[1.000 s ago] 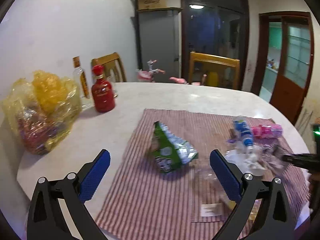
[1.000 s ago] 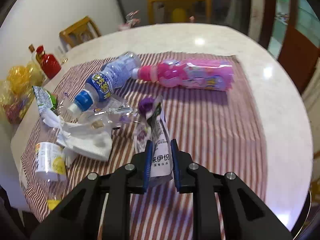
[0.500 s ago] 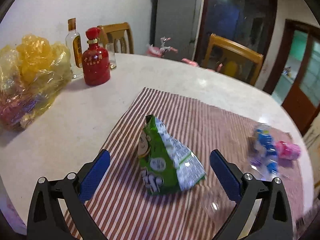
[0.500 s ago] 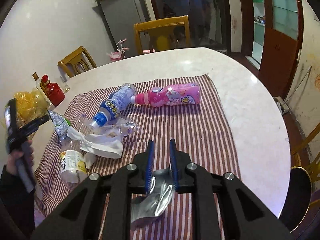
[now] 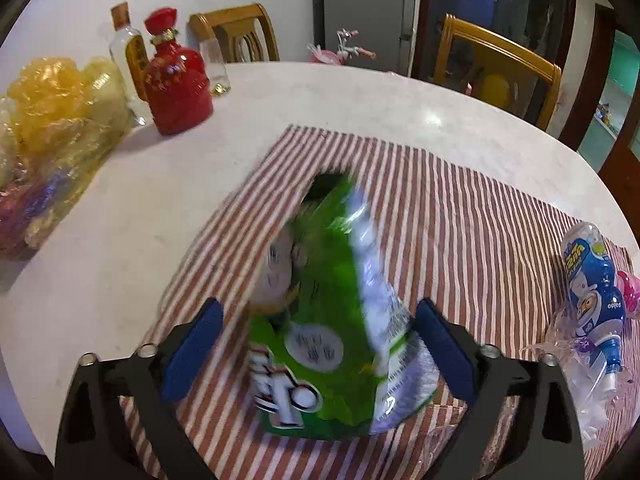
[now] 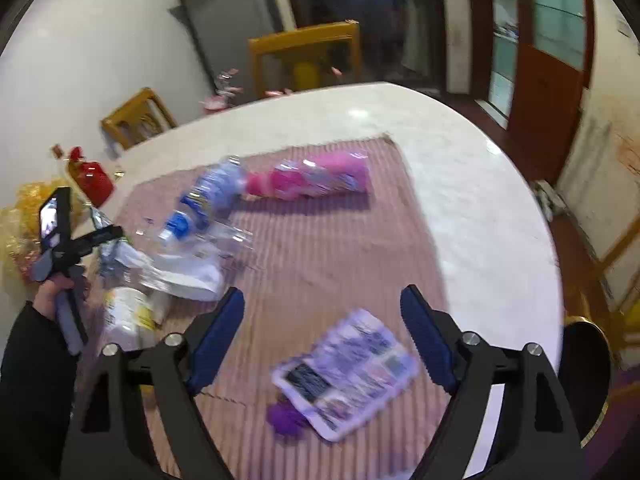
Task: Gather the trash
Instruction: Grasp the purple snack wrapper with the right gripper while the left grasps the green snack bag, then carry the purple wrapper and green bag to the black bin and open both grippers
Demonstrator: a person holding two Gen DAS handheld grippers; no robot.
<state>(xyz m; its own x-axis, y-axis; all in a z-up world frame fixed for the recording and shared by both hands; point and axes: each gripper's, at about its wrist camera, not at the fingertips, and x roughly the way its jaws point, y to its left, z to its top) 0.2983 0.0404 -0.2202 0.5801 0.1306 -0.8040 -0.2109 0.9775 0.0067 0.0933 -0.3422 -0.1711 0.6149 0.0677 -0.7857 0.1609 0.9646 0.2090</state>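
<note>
Two moves at once: right gripper [image 6: 322, 336] opening, its pouch [image 6: 346, 372] dropped onto the mat [image 6: 320, 264], while left gripper [image 5: 316, 352] starts closing around the green bag [image 5: 332, 320], pads not touching yet.

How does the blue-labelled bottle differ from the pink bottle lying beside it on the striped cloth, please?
The blue-labelled bottle is clear plastic with a blue label and blue cap; the pink bottle is wrapped almost wholly in pink. The blue-labelled bottle lies slanted, its cap towards the pile of wrappers, while the pink bottle lies nearly crosswise in the right wrist view, its cap end towards the blue-labelled bottle's base. Both lie on their sides on the striped cloth, close together.
</note>
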